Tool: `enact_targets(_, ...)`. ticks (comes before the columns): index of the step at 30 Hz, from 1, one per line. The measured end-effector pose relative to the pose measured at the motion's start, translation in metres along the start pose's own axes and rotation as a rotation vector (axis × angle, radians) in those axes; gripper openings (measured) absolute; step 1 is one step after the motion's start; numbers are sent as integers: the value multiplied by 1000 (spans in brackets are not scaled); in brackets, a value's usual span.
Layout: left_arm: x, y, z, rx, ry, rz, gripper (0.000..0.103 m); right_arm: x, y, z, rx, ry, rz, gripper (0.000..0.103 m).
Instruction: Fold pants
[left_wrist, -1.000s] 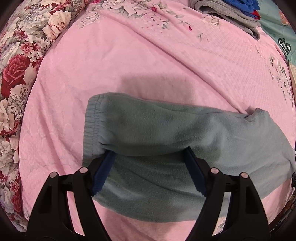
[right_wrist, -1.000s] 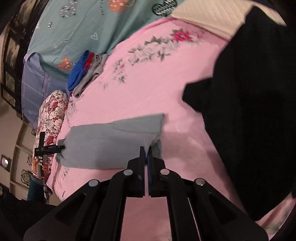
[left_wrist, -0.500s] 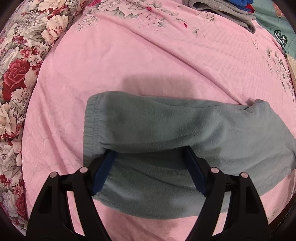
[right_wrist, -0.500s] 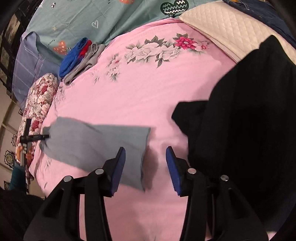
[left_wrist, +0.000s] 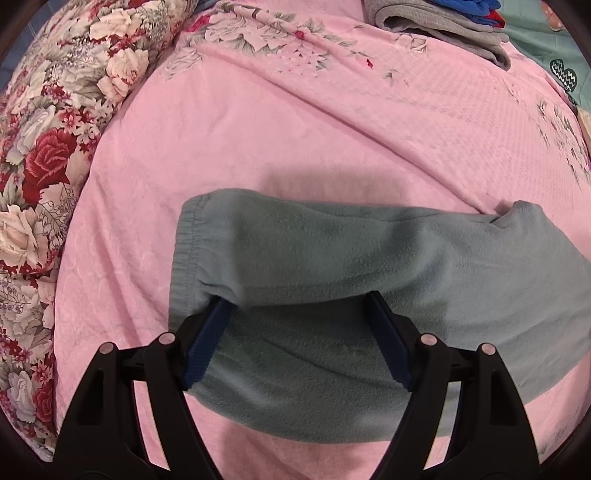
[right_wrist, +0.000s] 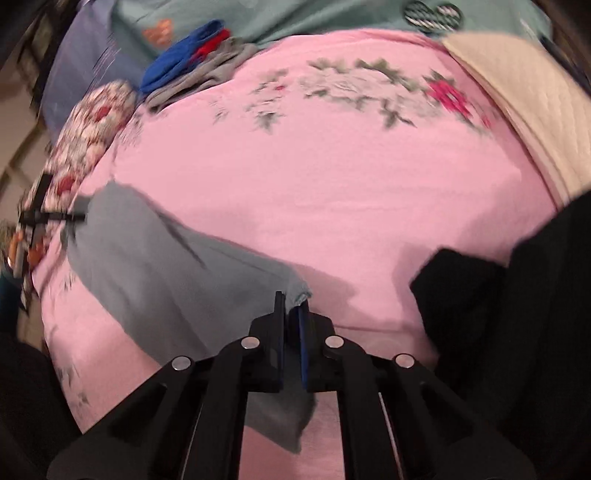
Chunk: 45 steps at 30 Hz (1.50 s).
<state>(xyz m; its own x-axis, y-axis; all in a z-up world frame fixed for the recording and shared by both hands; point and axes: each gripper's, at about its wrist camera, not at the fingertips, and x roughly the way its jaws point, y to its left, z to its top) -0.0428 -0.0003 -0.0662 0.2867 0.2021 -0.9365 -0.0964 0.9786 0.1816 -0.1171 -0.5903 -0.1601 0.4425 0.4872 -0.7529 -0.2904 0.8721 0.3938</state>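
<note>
— Pants (left_wrist: 369, 266) lie on the pink bed (left_wrist: 258, 129); what could go wrong?

— My right gripper (right_wrist: 291, 314) is clamped on the leg hem, thinly. It could slip. My left gripper (left_wrist: 299, 325) is spread wide at the waistband.

— Changed?

— Half a second ago my right gripper stood apart.

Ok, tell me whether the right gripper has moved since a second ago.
Yes. The right gripper, shut on the pants at the leg end, has swung left in its view, away from the black garment.
</note>
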Motion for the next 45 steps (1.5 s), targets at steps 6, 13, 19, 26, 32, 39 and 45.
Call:
enact_targets(6, -3, -7, -8, 12, -20, 10, 79, -19, -13, 37, 9, -91, -63, 6)
enact_targets(13, -22, 9, -15, 4, -63, -49, 79, 18, -23, 32, 46, 24, -263, 54)
enact_targets(19, -26, 17, -29, 12, -125, -61, 85, -11, 1, 22, 86, -71, -88, 56)
enact_targets(26, -39, 28, -31, 5, -156, -132, 85, 8, 0, -8, 193, -31, 36, 57)
enact_targets(32, -53, 7, -38, 35, -188, -189, 87, -37, -24, -16, 336, -117, 0, 60)
enact_targets(39, -39, -3, -40, 29, -148, -192, 87, -13, -36, -35, 326, -99, 42, 59)
enact_targets(45, -38, -1, -41, 7, -144, -196, 87, 3, -31, -24, 237, -74, 60, 56)
